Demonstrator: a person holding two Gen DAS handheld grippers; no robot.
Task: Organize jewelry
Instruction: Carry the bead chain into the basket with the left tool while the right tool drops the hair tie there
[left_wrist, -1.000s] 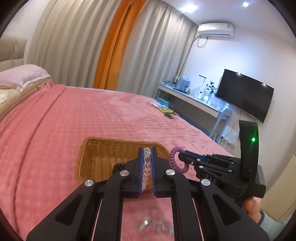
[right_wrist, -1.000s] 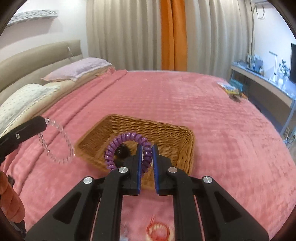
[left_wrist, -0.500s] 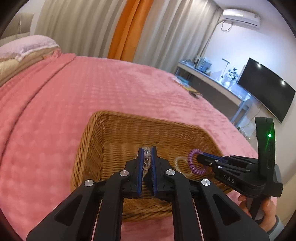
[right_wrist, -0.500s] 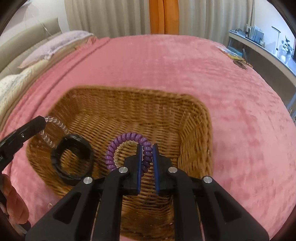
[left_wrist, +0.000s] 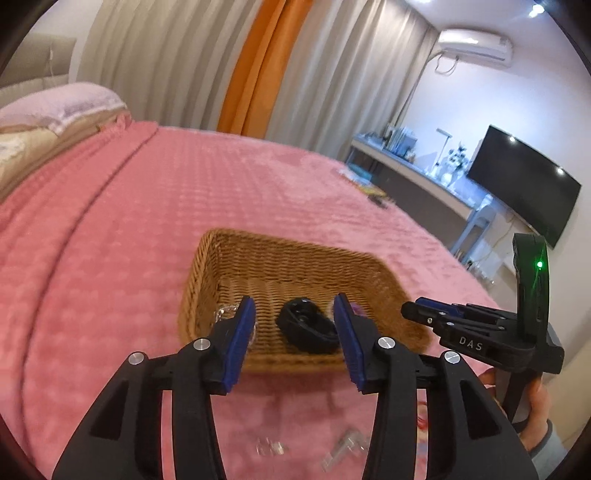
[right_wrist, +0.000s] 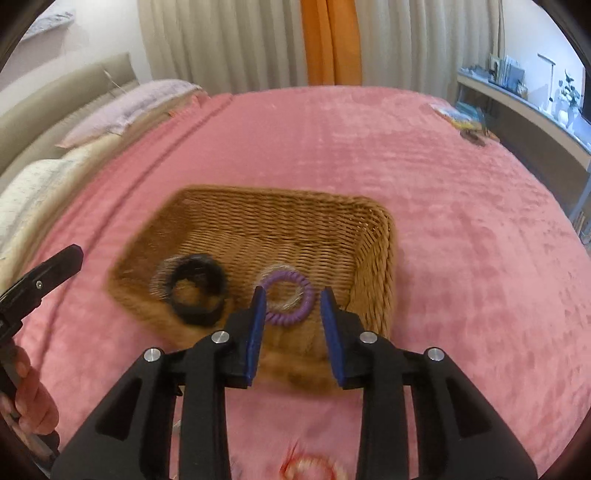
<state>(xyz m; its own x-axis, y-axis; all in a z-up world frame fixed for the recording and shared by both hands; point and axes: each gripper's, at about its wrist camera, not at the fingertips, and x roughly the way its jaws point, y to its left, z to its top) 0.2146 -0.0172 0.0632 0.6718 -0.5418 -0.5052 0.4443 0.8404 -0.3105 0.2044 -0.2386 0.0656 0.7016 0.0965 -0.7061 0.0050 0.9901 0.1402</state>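
Both the left hand-held gripper and right hand-held gripper, jaws just opened and empty, have dropped pieces into the basket; next, fetch the red bracelet nearest its front wall.

Count of items on the bed and in the basket
One wicker basket holds three pieces: one black bracelet, one purple coil bracelet and one clear bead bracelet; three further pieces lie on the one pink bed: two small clear or silver ones and one blurred red ring
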